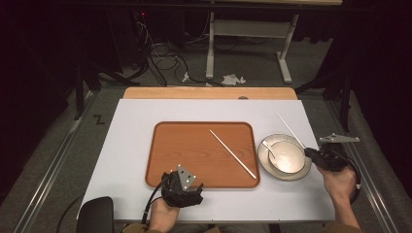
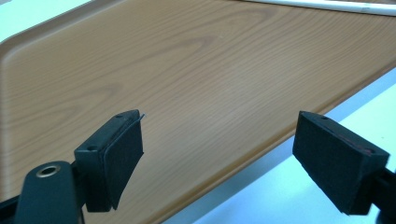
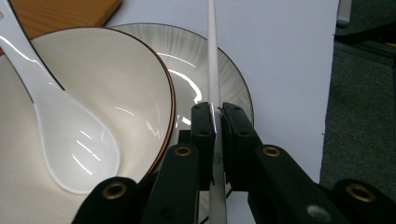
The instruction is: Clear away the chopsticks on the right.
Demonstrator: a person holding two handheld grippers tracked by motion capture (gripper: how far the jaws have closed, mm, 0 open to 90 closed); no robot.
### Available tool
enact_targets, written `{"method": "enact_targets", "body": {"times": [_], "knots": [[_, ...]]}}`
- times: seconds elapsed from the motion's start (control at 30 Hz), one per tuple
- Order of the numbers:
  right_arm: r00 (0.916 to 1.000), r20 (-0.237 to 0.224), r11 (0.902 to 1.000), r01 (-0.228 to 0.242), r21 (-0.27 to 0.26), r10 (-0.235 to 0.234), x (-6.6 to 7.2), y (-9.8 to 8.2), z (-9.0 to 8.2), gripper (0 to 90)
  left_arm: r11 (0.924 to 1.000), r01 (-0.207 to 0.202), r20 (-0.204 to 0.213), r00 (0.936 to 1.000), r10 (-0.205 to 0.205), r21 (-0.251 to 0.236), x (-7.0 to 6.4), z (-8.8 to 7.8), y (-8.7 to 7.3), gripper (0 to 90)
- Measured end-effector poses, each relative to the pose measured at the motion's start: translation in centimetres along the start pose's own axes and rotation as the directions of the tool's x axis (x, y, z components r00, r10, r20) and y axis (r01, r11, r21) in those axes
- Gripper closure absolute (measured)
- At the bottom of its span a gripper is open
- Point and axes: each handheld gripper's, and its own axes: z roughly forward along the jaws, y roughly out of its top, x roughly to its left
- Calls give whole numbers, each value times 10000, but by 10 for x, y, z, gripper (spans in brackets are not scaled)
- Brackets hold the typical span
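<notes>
Work in hand, judged: chopsticks are being laid onto the tray [image 1: 163,145]. One chopstick on tray [image 1: 233,154] is already set down, lying diagonally across the tray's right half, far end toward the middle, near end close to the front right corner. Approx. half done; the second is not yet placed.

Second chopstick [image 3: 214,79] is clamped betw. the jaws of the right gripper [image 3: 217,116], jaws closed tight on it near its lower end. In the high view it is seen slanting up and away from the gripper over the white table [image 1: 131,131], past the right rim of the plate [image 1: 265,162]. Bowl [image 3: 116,79] sits on the plate, spoon [image 3: 70,140] resting inside it; plate is just beside the tray's right edge. Left to do, prob.: chopstick carried left over bowl and laid next to the first.

Pose: right gripper [image 1: 316,156] is held at the plate's right edge, hand behind it at the table's front right. Left gripper [image 1: 182,187] is held low at the tray's front edge, left of middle; jaws are wide apart, nothing betw. them, tray surface seen beyond the pads [image 2: 122,161].
</notes>
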Motion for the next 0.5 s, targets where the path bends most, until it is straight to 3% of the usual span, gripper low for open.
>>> {"method": "enact_targets", "body": {"times": [0.13, 0.2, 0.27, 0.43, 0.5], "knots": [[9999, 20, 9991, -152, -406, 153, 2, -3, -12, 848, 9999, -2, 107, 9999, 3, -105, 2, 1, 4, 164], [9985, -283, 9956, -494, -793, 473, 2, -7, -22, 848, 9998, -132, 228, 9996, 135, -138, 1, 4, 7, 164], [9979, -206, 9937, -624, -933, 607, 4, -9, -31, 848, 9996, -235, 337, 9991, 240, -144, -1, 6, 9, 163], [9983, -131, 9923, -574, -1094, 563, 11, -15, -46, 847, 9988, -451, 576, 9973, 460, -167, -4, 11, 14, 163], [9994, -60, 9934, -357, -1090, 353, 18, -17, -51, 847, 9985, -496, 643, 9966, 510, -225, -5, 13, 15, 164]]}}
